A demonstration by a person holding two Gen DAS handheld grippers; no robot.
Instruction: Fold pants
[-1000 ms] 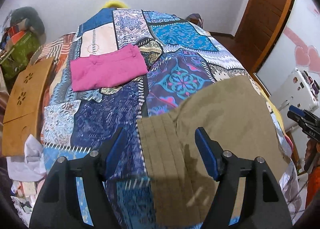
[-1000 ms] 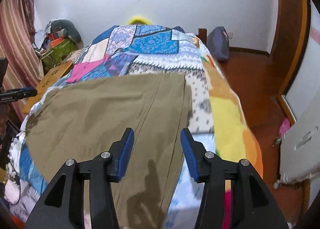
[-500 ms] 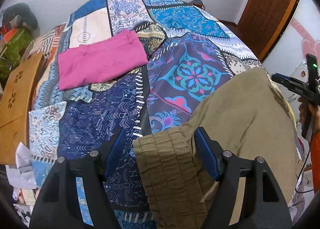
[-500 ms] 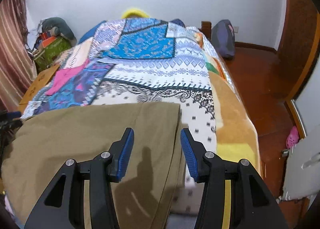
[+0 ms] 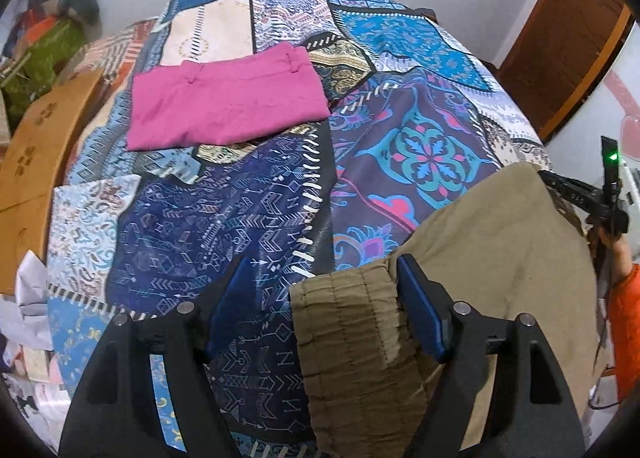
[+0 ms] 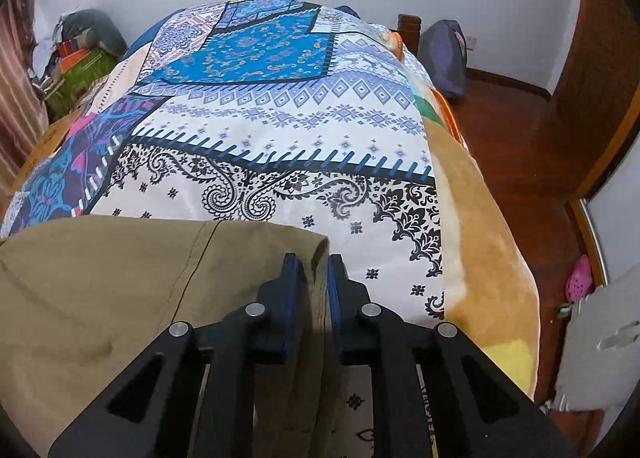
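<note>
The olive pants (image 5: 492, 258) lie spread across the near end of the bed (image 6: 280, 129), on its patchwork cover. The right claw (image 6: 316, 278) is clamped on the folded right edge of the pants, at their far right corner. The left claw (image 5: 324, 306) stands apart, its fingers either side of the gathered waistband (image 5: 352, 330), the right finger touching the cloth. Farther off on the left lies a folded pink garment (image 5: 224, 97). A wooden board (image 5: 36, 153) leans at the bed's left side.

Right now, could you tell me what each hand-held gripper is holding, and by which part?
The right hand-held gripper pinches the khaki pants at their far right corner. The left hand-held gripper is open around the waistband, holding nothing.
</note>
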